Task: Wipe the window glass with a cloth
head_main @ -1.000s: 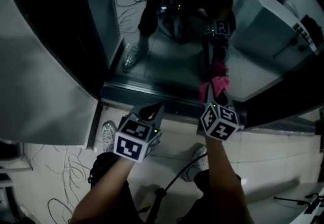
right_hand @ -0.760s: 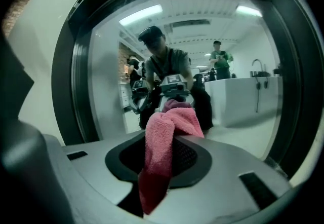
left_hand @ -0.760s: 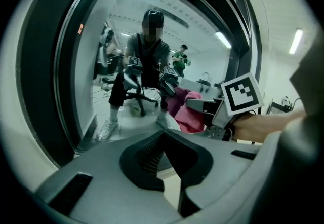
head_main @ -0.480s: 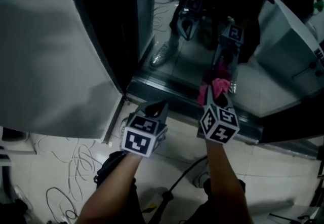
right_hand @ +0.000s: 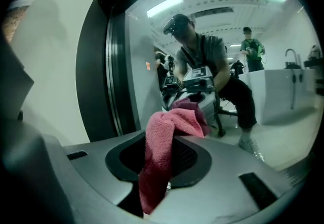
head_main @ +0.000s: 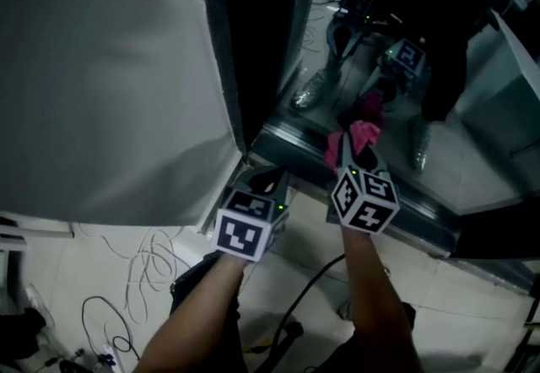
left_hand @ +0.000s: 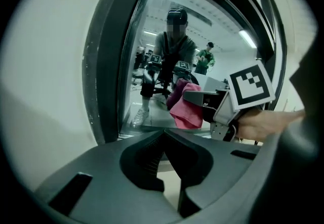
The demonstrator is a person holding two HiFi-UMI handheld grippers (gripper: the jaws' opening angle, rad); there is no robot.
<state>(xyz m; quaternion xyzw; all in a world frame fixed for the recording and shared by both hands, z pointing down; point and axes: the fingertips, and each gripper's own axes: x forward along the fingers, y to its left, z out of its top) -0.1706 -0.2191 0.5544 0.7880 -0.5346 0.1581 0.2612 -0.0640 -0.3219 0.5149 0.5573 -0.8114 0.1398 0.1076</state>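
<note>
Window glass: tall reflective pane at the upper right of the head view, set in a dark frame with a metal sill along its foot. It mirrored you, both grippers and the room behind you.

Cloth: pink terry, bunched. It sat at the centre of the head view, at the lower edge of the pane just above the sill. Its reflection met it there, so it looked pressed to the glass or all but on it.

Right gripper: your fingers were closed on the cloth. In the right gripper view the cloth hung down between them and bulged over the top toward the pane.

Left gripper: fingers drawn together with nothing between them. You held it low by the sill, to the left of the right gripper and apart from both cloth and glass.

Floor: pale tile with loose cables at the lower left.

Progress: wiping appeared under way at the foot of the pane. No streaks or cleaned patches showed, so how much was done could not be told. By position, the upper glass seemed left to cover.
</note>
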